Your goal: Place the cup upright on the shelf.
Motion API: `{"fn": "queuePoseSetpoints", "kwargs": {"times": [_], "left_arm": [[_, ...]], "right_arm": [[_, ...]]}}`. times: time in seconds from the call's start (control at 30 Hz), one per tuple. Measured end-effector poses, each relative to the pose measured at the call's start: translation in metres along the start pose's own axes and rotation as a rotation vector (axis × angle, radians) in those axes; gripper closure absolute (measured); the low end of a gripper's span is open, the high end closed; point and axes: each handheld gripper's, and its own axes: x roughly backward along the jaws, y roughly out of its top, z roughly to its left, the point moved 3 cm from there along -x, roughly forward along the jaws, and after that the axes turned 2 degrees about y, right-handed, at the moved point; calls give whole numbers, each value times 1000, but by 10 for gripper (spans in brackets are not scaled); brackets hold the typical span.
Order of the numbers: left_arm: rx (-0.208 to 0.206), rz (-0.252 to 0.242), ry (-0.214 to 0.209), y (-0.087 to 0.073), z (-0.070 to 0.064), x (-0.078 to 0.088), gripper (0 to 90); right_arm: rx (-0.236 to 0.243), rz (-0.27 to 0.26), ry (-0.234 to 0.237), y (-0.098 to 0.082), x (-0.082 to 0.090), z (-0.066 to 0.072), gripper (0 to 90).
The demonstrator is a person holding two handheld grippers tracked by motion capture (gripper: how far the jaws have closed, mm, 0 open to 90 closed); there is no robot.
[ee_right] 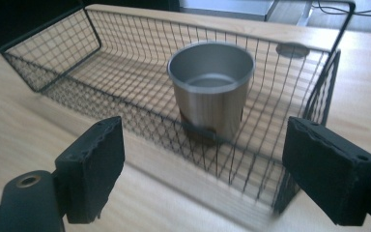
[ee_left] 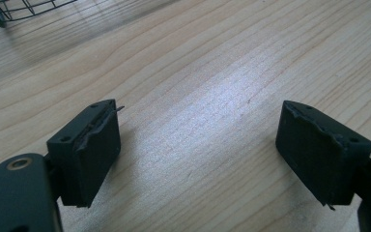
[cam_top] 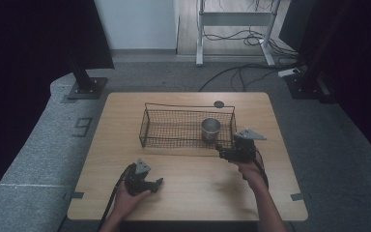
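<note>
A black wire basket (cam_top: 188, 107) stands at the middle of the wooden table (cam_top: 188, 193), and an upright steel cup (cam_top: 211, 128) sits inside at its right end. My right gripper (cam_top: 223, 152) hovers just outside the basket's near right corner. In the right gripper view its jaws stand wide apart with nothing between them, so my right gripper (ee_right: 203, 159) is open, facing the cup (ee_right: 210, 92) through the basket's mesh wall (ee_right: 53, 53). My left gripper (cam_top: 155, 184) rests near the table's front. Its jaws also stand apart, leaving my left gripper (ee_left: 198, 140) open over bare wood.
A round grey grommet (cam_top: 219, 104) is set in the table behind the basket. A basket corner (ee_left: 19, 9) shows at the top left of the left gripper view. Beyond the table are monitor stand bases, a desk frame and floor cables.
</note>
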Motion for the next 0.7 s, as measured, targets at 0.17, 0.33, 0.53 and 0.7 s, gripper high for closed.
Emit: {"fn": "queuePoseSetpoints", "kwargs": {"times": [0.17,0.33,0.53,0.7], "left_arm": [[0,0,0,0,0,0,160],[0,-1,0,0,0,0,160],[0,-1,0,0,0,0,160],[0,-1,1,0,0,0,160]], "right_arm": [[-9,8,0,-22,10,-1,156],[-20,25,3,-43,19,-2,158],[-33,43,-2,-64,23,-4,162],[-57,72,-18,-82,22,-12,168]]}}
